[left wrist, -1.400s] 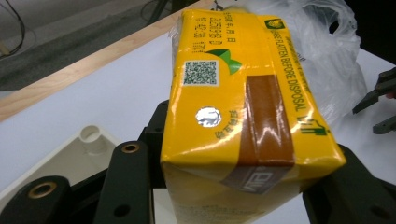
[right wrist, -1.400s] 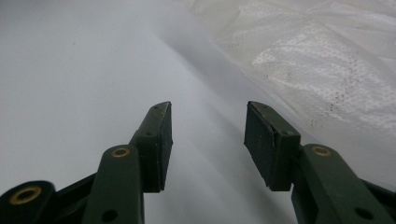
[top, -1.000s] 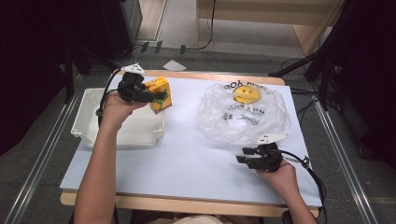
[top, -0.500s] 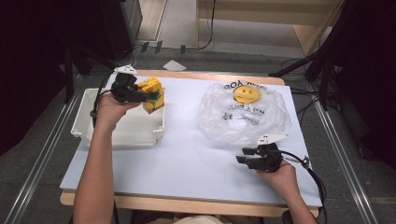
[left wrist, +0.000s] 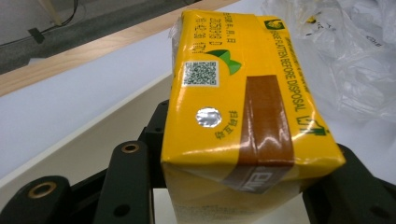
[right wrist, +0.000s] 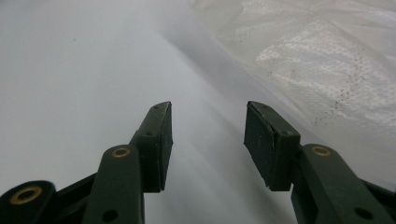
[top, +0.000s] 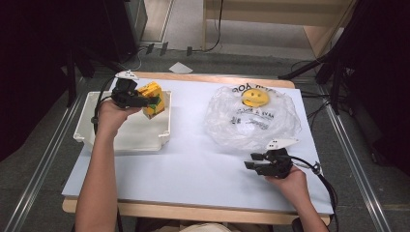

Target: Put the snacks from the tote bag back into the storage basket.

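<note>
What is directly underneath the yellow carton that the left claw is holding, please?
The white tray lies under the yellow carton, gripped by the left claw. Its pale floor shows empty where visible; the forearm covers part.

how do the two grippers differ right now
The left gripper is shut on a yellow drink carton; the right gripper is open with nothing between its jaws. The left one is held above the white tub, the right one low over the white table sheet beside the plastic bag. Both have black jaws.
</note>
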Demonstrator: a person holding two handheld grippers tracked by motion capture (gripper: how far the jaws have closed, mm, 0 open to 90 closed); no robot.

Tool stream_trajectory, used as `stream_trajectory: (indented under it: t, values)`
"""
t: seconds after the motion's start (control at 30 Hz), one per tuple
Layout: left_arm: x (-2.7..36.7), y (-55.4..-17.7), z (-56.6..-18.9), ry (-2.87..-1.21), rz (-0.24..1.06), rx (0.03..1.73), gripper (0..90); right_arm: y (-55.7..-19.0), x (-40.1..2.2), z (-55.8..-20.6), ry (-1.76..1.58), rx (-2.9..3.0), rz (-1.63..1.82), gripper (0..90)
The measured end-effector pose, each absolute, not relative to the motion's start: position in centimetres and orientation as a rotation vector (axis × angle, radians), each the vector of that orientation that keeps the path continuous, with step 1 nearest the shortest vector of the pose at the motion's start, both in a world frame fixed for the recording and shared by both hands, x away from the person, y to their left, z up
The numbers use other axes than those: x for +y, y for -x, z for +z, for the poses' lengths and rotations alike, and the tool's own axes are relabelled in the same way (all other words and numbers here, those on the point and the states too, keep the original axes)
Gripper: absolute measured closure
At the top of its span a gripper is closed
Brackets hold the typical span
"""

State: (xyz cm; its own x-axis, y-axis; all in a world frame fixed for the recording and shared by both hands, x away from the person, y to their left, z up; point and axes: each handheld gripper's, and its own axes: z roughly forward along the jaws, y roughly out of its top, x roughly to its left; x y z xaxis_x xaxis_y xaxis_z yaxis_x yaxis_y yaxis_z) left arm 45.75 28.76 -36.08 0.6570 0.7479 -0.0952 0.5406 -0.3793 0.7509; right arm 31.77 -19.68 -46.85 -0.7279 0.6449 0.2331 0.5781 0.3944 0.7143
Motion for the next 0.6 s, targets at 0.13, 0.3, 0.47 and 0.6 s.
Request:
stream_trajectory:
  t: [0.13,0.3,0.47,0.6]
  values:
    - [28.9,-45.9,-36.5,-2.086,0.343,1.016,52.1,-31.8,-19.7,-46.9,-1.118,2.554,1.259,52.7]
    - [28.9,-46.2,-37.3,-2.087,0.362,1.034,52.1,-31.8,-19.7,-46.9,-1.121,2.555,1.257,52.7]
    - [28.9,-46.6,-38.4,-2.089,0.361,1.050,52.2,-31.8,-19.7,-46.9,-1.122,2.555,1.257,52.7]
    - [28.8,-47.0,-39.2,-2.088,0.363,1.068,52.1,-31.8,-19.6,-46.9,-1.125,2.558,1.257,52.7]
